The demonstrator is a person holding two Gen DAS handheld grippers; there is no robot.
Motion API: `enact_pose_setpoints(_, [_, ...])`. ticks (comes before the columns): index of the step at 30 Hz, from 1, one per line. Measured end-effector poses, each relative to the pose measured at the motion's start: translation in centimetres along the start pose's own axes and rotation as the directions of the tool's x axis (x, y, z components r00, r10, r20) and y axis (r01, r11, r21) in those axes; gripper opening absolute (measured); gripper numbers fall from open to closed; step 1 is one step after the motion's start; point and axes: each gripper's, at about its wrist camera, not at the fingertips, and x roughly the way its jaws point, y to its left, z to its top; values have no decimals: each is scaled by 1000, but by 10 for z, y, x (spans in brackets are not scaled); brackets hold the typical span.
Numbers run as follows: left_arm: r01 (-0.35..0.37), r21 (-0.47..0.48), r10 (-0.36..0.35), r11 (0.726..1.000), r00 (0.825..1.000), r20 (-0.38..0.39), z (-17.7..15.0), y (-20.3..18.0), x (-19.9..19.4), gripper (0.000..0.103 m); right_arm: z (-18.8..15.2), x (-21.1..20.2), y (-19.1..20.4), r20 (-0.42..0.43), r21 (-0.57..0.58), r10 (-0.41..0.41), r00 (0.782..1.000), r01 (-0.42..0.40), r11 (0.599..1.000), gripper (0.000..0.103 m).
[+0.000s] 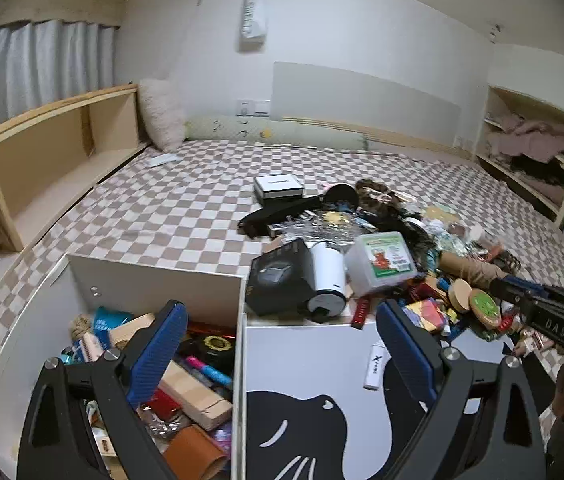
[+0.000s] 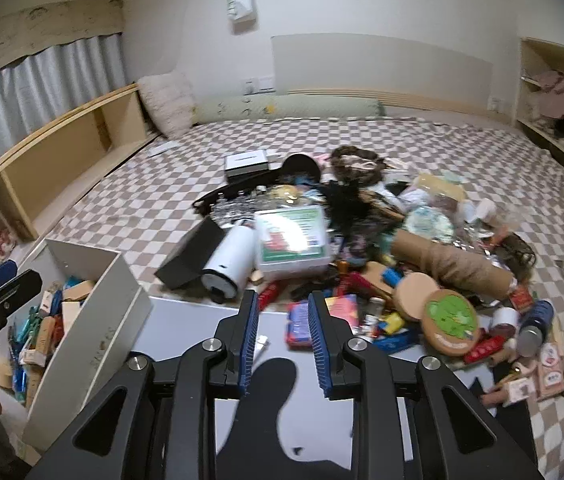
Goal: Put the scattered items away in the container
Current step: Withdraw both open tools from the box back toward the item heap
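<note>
While the white box (image 1: 153, 284) sits at the near left on the bed (image 1: 169, 208), it is already part full of small things, like a wooden block (image 1: 195, 396), a pink pen (image 1: 207, 368) and a brown leather roll (image 1: 195, 454). In the right wrist view the same box shows at the left edge, with its white wall tilted.

Just to the right of the box lies a flat white board (image 1: 306, 360) with a black animal shape on it. A small white stick (image 1: 374, 366) lies on this board.

The left tongs (image 1: 277, 352) are wide apart and hold nothing. One blue pad is over the box and the other is over the board. The right tongs (image 2: 284, 330) have a small gap between their blue pads, and nothing is in the gap. They hang over the near edge of the pile.

The pile of scattered things (image 2: 362, 240) lies past the board, to the right. In it are a black box (image 1: 279, 276), a white cup on its side (image 1: 328, 280), a clear tub with a green label (image 1: 380, 262), a brown tube (image 2: 450, 264) and a round wooden disc with a green picture (image 2: 450, 318). Farther off on the checked bed sits a small silver and black box (image 1: 277, 188).

A fluffy pillow (image 1: 161, 114) and a long green pillow (image 1: 273, 132) lie at the far end by the wall.
</note>
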Motion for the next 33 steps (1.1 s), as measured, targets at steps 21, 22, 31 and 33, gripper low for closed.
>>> enact_pose_setpoints(21, [64, 57, -65, 996, 998, 22, -5, -57, 13, 96, -25, -34, -82, 73, 51, -34, 997, 30, 998, 103])
enact_pose_setpoints(22, [63, 53, -64, 997, 998, 15, -6, -59, 15, 96, -26, -34, -84, 76, 42, -42, 996, 39, 998, 103])
enact_pose_setpoints(31, [88, 42, -85, 995, 994, -66, -18, -73, 39, 97, -41, -25, -115, 57, 95, -91, 994, 86, 992, 103])
enact_pose_setpoints(33, [110, 38, -106, 993, 990, -96, -22, -77, 46, 103, -45, -21, -122, 43, 105, -106, 993, 101, 989, 103])
